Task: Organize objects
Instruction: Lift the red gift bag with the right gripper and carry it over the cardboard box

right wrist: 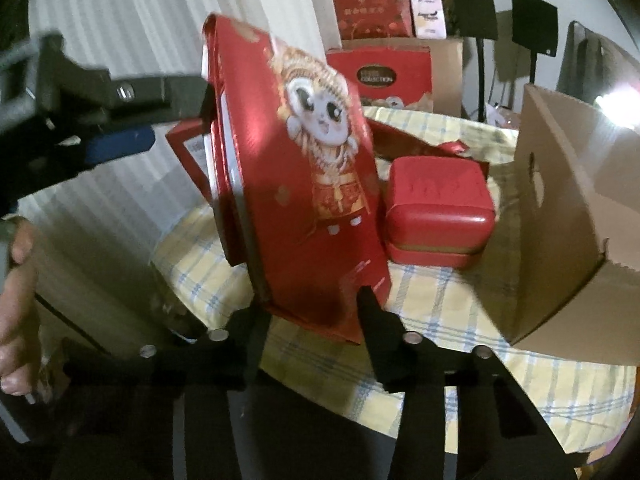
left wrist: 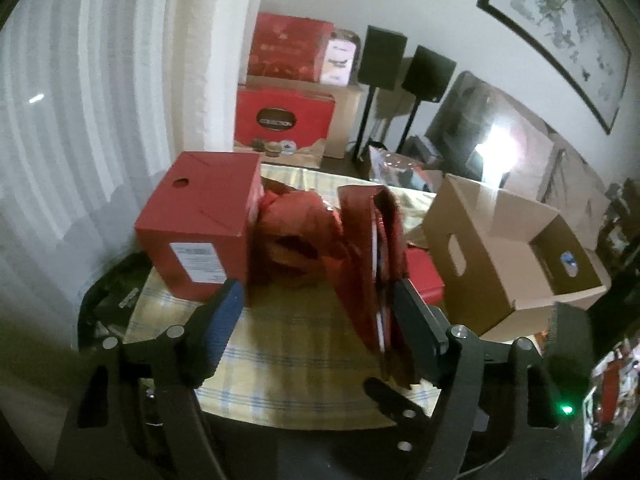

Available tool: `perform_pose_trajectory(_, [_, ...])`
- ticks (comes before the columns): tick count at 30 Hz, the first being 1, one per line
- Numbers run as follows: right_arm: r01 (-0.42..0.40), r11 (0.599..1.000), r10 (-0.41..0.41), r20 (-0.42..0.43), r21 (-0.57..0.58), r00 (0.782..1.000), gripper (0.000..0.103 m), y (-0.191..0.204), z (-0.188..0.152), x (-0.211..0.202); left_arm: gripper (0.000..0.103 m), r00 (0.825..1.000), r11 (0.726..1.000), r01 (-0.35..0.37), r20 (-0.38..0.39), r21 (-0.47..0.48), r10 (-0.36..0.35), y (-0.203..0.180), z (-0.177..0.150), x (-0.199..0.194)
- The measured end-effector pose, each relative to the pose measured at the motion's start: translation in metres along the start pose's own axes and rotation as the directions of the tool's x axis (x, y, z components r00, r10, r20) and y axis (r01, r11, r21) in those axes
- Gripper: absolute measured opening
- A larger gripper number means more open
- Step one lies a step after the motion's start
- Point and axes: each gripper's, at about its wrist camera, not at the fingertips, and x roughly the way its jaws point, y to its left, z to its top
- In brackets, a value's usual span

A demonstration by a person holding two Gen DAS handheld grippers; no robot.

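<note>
My right gripper (right wrist: 316,316) is shut on the lower edge of a flat red gift box (right wrist: 304,168) with a cartoon figure, holding it upright above the table. My left gripper (left wrist: 316,312) is open; its right finger (left wrist: 416,320) rests against the same red box (left wrist: 376,264), which I see edge-on. The left gripper also shows in the right wrist view (right wrist: 160,116), at the box's far edge. A red cube carton (left wrist: 200,220), crumpled red wrapping (left wrist: 296,240) and a red rounded case (right wrist: 436,216) sit on the table.
An open cardboard box (left wrist: 508,252) stands at the right on the round table with a yellow checked cloth (left wrist: 296,352). Red gift boxes (left wrist: 288,84) and two black speakers on stands (left wrist: 404,64) are behind. White curtains hang at the left.
</note>
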Motion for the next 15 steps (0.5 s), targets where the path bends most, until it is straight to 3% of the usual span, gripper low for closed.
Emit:
perform_pose_trajectory(5, [-0.037,0.999,0.037,-0.008,-0.025,0.999,0.034,0.003,-0.001,0.003,0.071,0.998,0.998,0.067,-0.015,-0.017,-0.067,-0.004,0.004,0.004])
perform_pose_trajectory(7, [-0.047,0.999,0.047,-0.009,-0.024,0.999,0.031,0.002,-0.001,0.005,0.065,0.997,0.997,0.071,-0.023,-0.021,-0.071,-0.006,0.005,0.008])
perform_pose_trajectory(11, [-0.066,0.998,0.066,-0.005,-0.024,0.998,0.028,-0.001,0.0,0.004,0.045,0.996,0.998,0.059,-0.064,-0.01,-0.059,-0.012,0.007,0.023])
perform_pose_trajectory(12, [-0.075,0.997,0.075,-0.002,-0.018,0.997,0.027,-0.003,0.001,0.003,0.036,0.995,0.998,0.063,-0.08,-0.014,-0.064,-0.013,0.006,0.027])
perform_pose_trajectory(15, [-0.085,0.996,0.085,-0.002,-0.011,0.996,0.025,-0.005,0.002,0.002,0.019,0.988,0.994,0.106,-0.108,-0.037,-0.11,-0.014,0.004,0.032])
